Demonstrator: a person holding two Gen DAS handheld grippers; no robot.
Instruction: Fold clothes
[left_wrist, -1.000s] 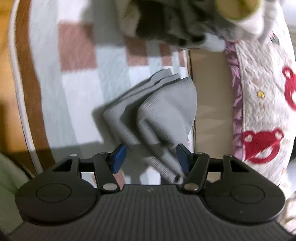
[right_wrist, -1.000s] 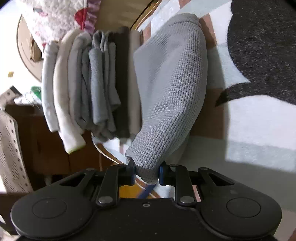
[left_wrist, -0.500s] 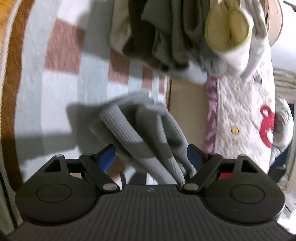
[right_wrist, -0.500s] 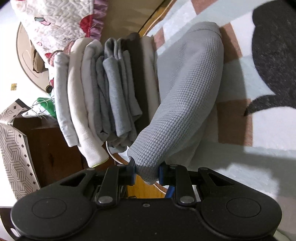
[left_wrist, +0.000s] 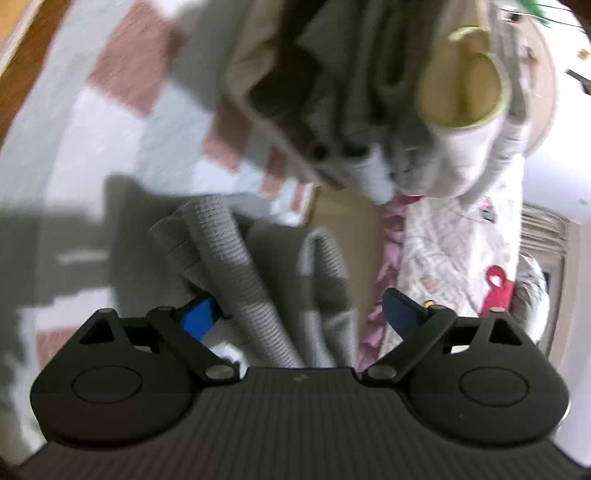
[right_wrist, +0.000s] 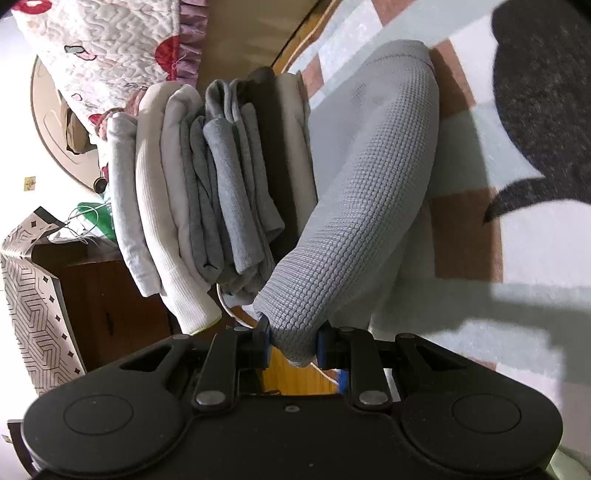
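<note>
A folded grey waffle-knit garment hangs over the checked rug, and my right gripper is shut on its near end. In the left wrist view, which is blurred, the ribbed folds of the same garment run between the jaws of my left gripper. Those jaws are opening and stand wide, with the blue pads clear of the cloth. A stack of folded clothes in grey, white and dark tones sits right beside the garment. The same stack fills the top of the left wrist view.
A white quilt with red prints lies beyond the stack. A dark fuzzy garment lies on the rug at the right. A wooden cabinet and a patterned bag stand at the left. Wooden floor borders the rug.
My left gripper's jaws have spread wide and let go of the grey garment, and its view has rolled. The right gripper keeps its grip and has risen slightly.
</note>
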